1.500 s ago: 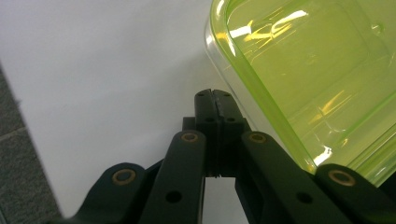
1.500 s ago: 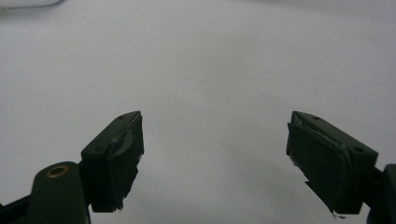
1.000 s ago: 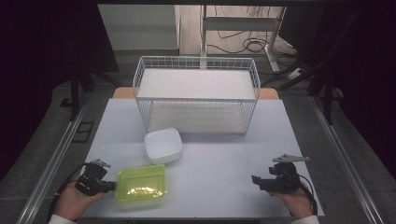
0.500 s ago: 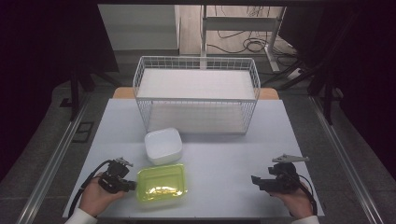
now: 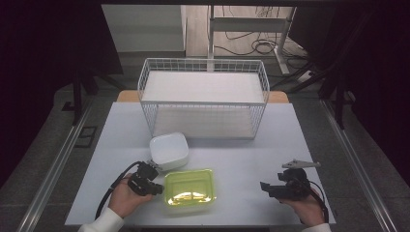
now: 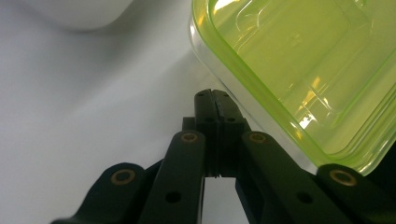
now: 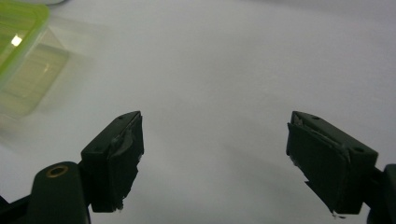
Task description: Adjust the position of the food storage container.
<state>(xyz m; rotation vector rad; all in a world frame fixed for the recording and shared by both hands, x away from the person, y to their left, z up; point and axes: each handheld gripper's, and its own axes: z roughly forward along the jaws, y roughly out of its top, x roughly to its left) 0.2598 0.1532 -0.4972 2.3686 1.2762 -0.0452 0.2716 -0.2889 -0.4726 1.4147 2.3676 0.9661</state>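
Observation:
A clear food container with a lime-green lid (image 5: 189, 186) lies on the white table near its front edge. My left gripper (image 5: 157, 187) is shut, its jaws pressed together with nothing between them, and its tips sit against the container's left side. In the left gripper view the closed jaws meet beside the green lid's rim (image 6: 261, 107). My right gripper (image 5: 264, 186) rests at the front right, jaws spread wide and empty, pointing left toward the container (image 7: 18, 51).
A white square bowl (image 5: 168, 150) stands just behind the container and the left gripper. A white wire basket (image 5: 203, 99) takes up the back middle of the table (image 5: 241, 159).
My left gripper moved right across the table, and the green-lidded container slid right ahead of it. The right gripper kept still.

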